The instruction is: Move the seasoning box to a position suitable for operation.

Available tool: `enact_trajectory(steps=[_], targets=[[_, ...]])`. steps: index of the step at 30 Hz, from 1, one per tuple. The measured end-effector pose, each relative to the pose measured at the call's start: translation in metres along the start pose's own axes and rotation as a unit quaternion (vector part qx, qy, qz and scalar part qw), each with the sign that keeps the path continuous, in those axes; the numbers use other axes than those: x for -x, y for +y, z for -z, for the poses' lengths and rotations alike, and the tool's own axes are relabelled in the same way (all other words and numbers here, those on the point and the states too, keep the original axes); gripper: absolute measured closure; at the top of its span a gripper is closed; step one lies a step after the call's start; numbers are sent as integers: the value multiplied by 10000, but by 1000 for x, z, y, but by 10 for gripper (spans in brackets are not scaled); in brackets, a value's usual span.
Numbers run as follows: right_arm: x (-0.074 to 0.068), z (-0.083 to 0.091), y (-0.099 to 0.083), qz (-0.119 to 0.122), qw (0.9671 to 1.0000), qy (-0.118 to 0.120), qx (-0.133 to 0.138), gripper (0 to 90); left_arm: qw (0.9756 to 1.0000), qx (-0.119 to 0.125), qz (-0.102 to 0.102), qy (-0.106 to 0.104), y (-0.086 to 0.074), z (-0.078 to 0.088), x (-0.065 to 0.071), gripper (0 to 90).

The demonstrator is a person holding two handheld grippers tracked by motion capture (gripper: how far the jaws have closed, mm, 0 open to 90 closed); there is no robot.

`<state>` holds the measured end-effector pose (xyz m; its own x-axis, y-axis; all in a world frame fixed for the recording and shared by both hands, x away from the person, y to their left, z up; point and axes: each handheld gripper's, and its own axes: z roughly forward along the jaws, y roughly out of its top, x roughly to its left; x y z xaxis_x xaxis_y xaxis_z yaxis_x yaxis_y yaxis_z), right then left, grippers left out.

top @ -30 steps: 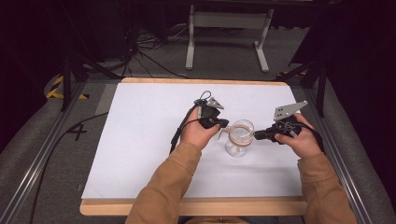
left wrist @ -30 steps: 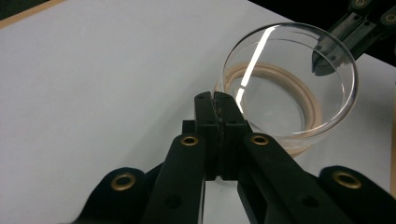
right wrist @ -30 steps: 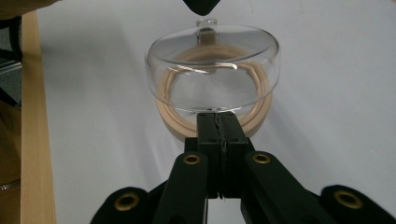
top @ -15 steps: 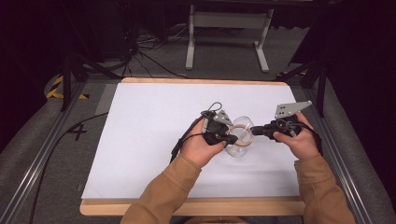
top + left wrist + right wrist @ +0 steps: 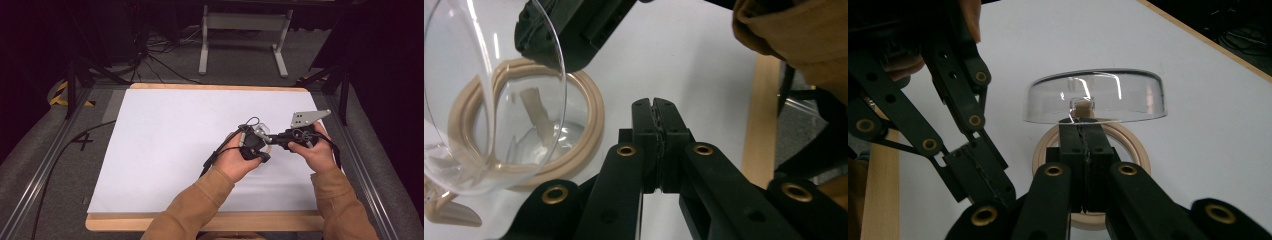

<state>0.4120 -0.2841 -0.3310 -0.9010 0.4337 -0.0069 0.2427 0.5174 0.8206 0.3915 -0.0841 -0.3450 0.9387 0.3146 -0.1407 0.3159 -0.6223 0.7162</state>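
In the high view, both hands meet right of centre on the white table [image 5: 165, 145]: the left gripper [image 5: 263, 156] and the right gripper [image 5: 268, 142] nearly touch, with the clear dome between them mostly hidden. In the left gripper view, the left gripper [image 5: 655, 107] has its jaws pressed together on nothing, lower centre; the clear dome [image 5: 479, 90] fills the upper left, a beige ring [image 5: 591, 115] visible behind it on the table. In the right gripper view, the right gripper [image 5: 1083, 131] at centre pinches the beige knob [image 5: 1083, 106] under the lifted clear dome [image 5: 1128, 95], above the beige ring [image 5: 1138, 150]; the left gripper [image 5: 983, 172] sits at lower left.
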Motion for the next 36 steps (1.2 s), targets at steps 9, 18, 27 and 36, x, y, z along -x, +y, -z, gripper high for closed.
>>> enact_trajectory(steps=[9,18,27,36], targets=[[-2,0,1,-10,10000,1,20,900,9981,11,10,619,0,6,-5,882],[2,6,0,-38,9999,-54,84,900,9966,246,51,790,-2,19,-9,885],[12,21,-6,-216,9992,-248,218,900,9942,449,220,949,-8,33,-15,873],[23,26,-15,-406,9981,-383,247,900,9934,478,359,974,-15,38,-22,872]])
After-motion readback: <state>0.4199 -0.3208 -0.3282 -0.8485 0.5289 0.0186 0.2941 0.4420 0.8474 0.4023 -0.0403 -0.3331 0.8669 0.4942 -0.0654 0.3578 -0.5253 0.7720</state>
